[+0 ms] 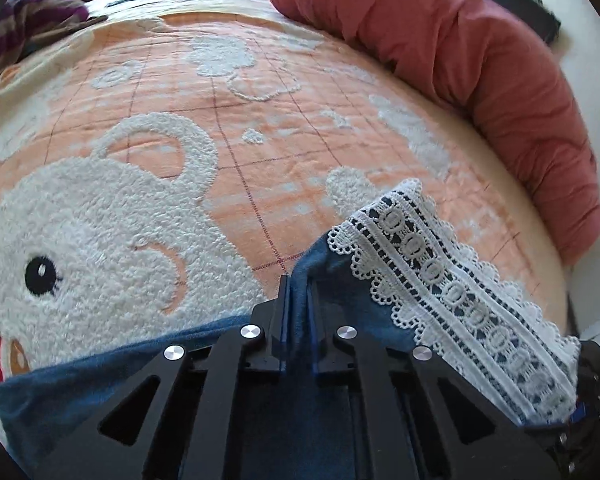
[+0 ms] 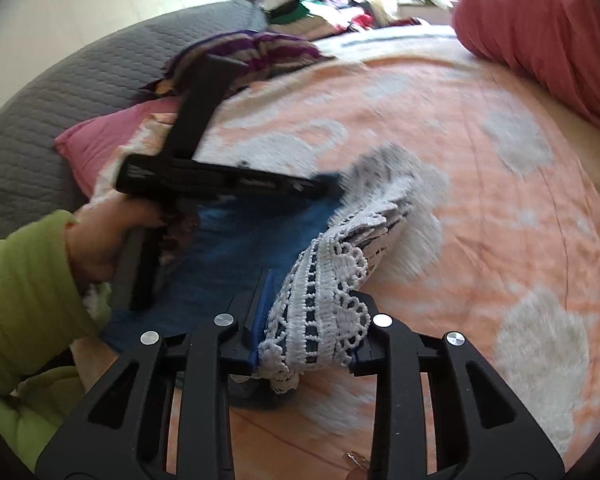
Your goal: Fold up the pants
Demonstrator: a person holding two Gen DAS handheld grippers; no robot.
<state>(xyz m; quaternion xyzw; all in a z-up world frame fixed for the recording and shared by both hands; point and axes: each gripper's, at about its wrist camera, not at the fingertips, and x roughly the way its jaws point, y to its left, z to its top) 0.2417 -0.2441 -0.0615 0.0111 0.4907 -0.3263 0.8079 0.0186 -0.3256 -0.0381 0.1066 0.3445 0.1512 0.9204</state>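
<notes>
Blue denim pants (image 1: 60,392) with a white lace hem (image 1: 440,276) lie on a peach blanket. My left gripper (image 1: 298,292) is shut on a fold of the blue cloth just beside the lace. In the right wrist view the pants (image 2: 252,232) are lifted and bunched. My right gripper (image 2: 312,304) is shut on the gathered lace hem (image 2: 328,292), which fills the gap between its fingers. The left gripper (image 2: 328,184) shows there too, held by a hand in a green sleeve (image 2: 24,292), its tips at the denim's far edge.
The peach blanket (image 1: 220,100) with a white bear pattern covers the bed. A rolled red duvet (image 1: 480,60) runs along the right side. A grey quilt (image 2: 60,92), a pink pillow (image 2: 100,140) and striped purple cloth (image 2: 252,52) lie at the left.
</notes>
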